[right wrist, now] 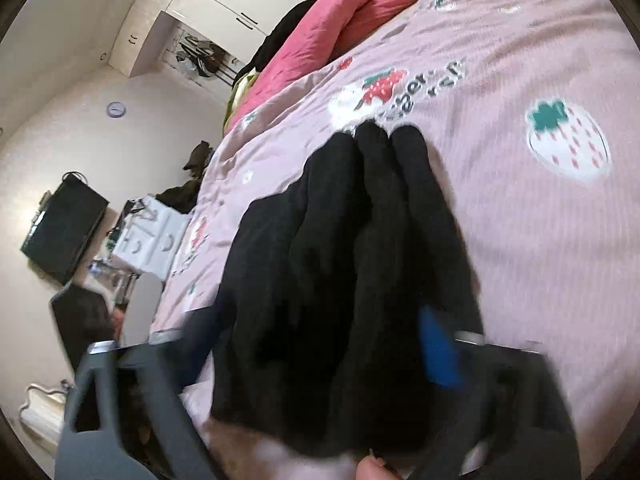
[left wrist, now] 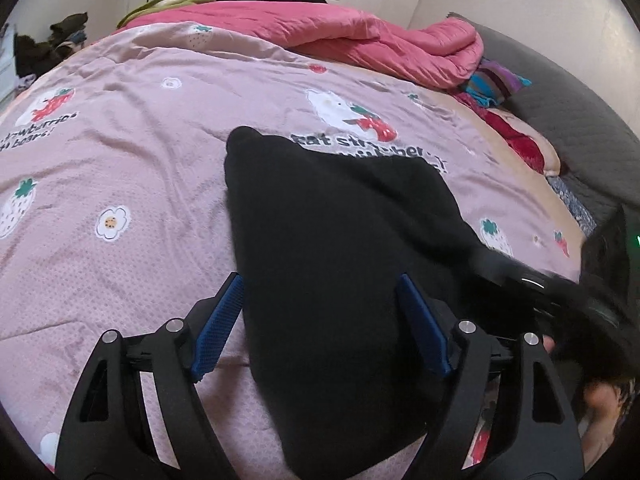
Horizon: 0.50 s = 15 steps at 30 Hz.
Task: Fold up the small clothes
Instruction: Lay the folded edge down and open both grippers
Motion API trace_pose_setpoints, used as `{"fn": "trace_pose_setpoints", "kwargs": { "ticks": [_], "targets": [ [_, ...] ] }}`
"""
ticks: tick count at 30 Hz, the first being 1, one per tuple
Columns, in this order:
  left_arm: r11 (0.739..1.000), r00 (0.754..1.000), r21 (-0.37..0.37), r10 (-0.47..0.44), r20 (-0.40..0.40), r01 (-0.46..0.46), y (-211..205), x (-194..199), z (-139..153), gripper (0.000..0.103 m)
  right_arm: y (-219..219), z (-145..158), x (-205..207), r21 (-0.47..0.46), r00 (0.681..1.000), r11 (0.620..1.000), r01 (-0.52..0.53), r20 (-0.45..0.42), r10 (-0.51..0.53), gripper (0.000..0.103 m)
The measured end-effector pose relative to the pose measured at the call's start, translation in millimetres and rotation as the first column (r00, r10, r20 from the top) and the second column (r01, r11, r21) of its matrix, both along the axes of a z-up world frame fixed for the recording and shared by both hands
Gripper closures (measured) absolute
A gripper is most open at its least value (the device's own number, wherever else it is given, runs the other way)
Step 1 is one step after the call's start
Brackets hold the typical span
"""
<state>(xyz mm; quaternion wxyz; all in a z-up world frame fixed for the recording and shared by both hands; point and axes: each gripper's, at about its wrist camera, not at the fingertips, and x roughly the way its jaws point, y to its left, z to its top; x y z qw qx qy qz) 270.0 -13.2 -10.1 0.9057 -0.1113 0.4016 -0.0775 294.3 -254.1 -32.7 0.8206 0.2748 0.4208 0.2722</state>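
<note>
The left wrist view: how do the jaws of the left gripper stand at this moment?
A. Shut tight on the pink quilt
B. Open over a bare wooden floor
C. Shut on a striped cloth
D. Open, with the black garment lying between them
D: the left gripper has its blue pads spread wide apart, and the black garment lies between them on the pink strawberry bedsheet.

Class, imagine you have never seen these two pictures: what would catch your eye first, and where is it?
First, the black garment spread on the pink strawberry-print bedspread, running forward between the open blue pads of the left gripper. Next, the bright pink quilt bunched at the far end of the bed. In the blurred right wrist view the right gripper also straddles the dark cloth.
</note>
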Motion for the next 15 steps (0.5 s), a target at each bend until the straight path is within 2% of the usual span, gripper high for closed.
{"fn": "trace_pose_setpoints", "kwargs": {
  "ticks": [4,8,10,12,14,15],
  "targets": [
    [0.999,0.999,0.009,-0.032,0.004,0.032,-6.8,-9.2,3.4,0.031,-15.2,6.9,-2.7,0.000,0.999,1.000,-0.012,0.042,0.012,0.086],
    [0.997,0.997,0.033,-0.076,0.018,0.075,-17.7,-18.7,1.8,0.029,-19.6,-2.9,-6.5,-0.116,0.999,0.993,-0.001,0.054,0.008,0.086],
    [0.996,0.997,0.048,-0.080,0.020,0.079,-20.7,-22.2,-1.4,0.029,-23.1,-10.8,-9.6,-0.130,0.999,0.991,0.019,0.051,-0.013,0.080],
    [0.996,0.997,0.056,-0.074,0.020,0.073,-21.5,-24.7,-2.7,0.028,-27.3,-9.9,-13.5,-0.146,0.997,0.988,0.052,0.058,-0.044,0.061],
    [0.996,0.997,0.052,-0.069,0.020,0.068,-19.6,-28.4,-2.7,0.028,-30.5,-3.6,-23.4,-0.189,0.993,0.978,0.084,0.094,-0.067,0.060],
    [0.997,0.998,0.047,-0.067,0.019,0.066,-18.6,-30.0,-2.6,0.028,-30.7,0.0,-28.9,-0.214,0.991,0.972,0.096,0.115,-0.073,0.056]
  ]
}}
